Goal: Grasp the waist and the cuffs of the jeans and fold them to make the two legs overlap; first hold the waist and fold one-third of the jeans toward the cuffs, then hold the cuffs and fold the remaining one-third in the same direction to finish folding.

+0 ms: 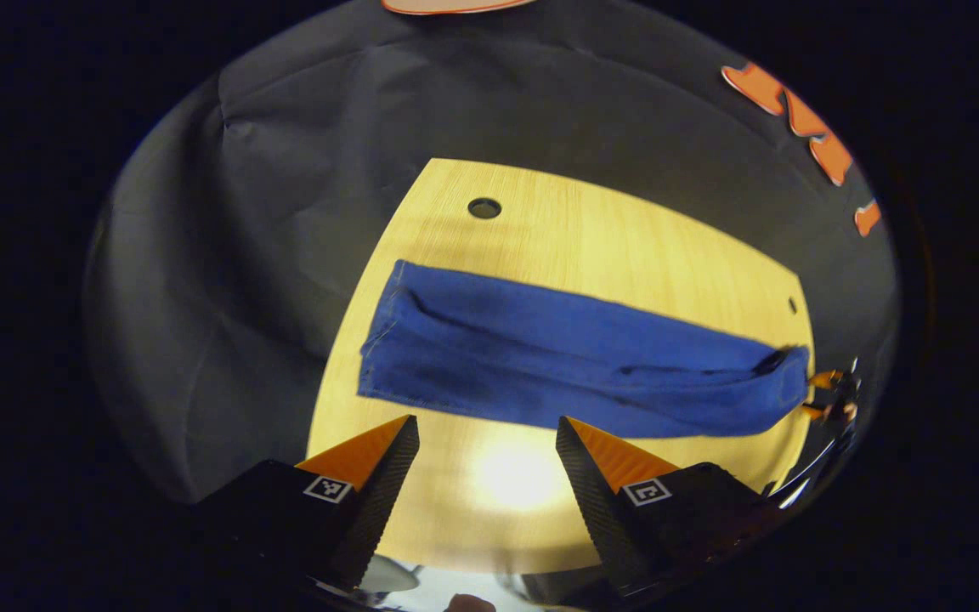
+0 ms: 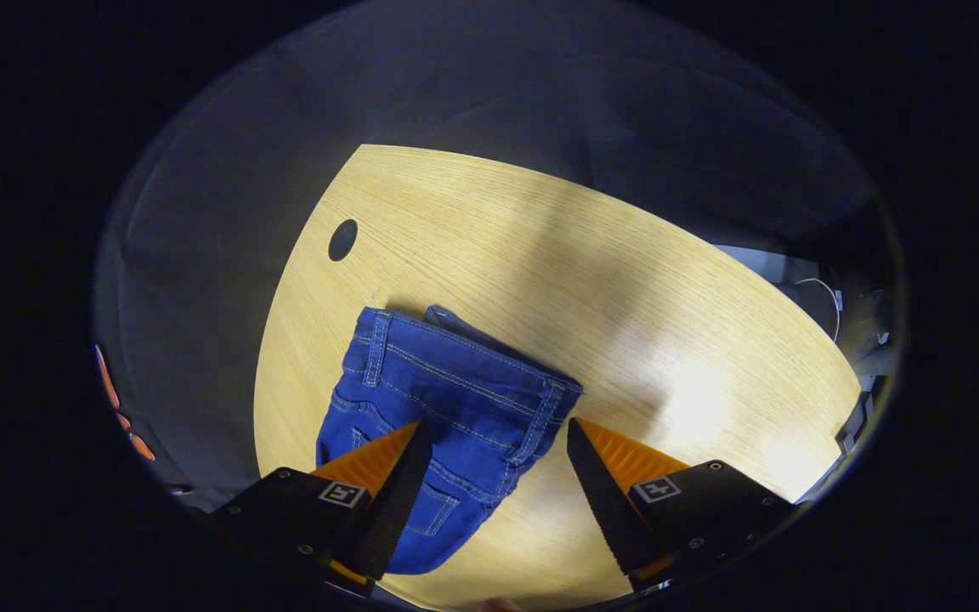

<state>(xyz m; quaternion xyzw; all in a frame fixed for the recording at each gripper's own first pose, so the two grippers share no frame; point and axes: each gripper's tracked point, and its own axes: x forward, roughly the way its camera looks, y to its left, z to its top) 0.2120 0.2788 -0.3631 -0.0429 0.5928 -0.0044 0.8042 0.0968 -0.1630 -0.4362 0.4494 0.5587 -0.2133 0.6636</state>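
Note:
Blue jeans [image 1: 574,365] lie across the wooden table [image 1: 625,246], legs stacked one over the other. In the left gripper view the cuffs [image 1: 381,340] are at the left and the waist [image 1: 783,374] at the far right. My left gripper [image 1: 485,433] hangs open above the table's near edge, short of the jeans. The right gripper [image 1: 814,395] shows small at the waist end. In the right gripper view the waist [image 2: 455,382] with its belt loops and pocket lies close below my open right gripper [image 2: 496,429], whose fingers straddle the waistband without pressing on it.
The table [image 2: 625,297] has a round cable hole [image 1: 484,207] behind the jeans, also visible as a hole [image 2: 342,240] near the waist, and a smaller hole [image 1: 792,304]. Black cloth surrounds the table. A white cable [image 2: 829,293] and gear lie past the table's far right edge.

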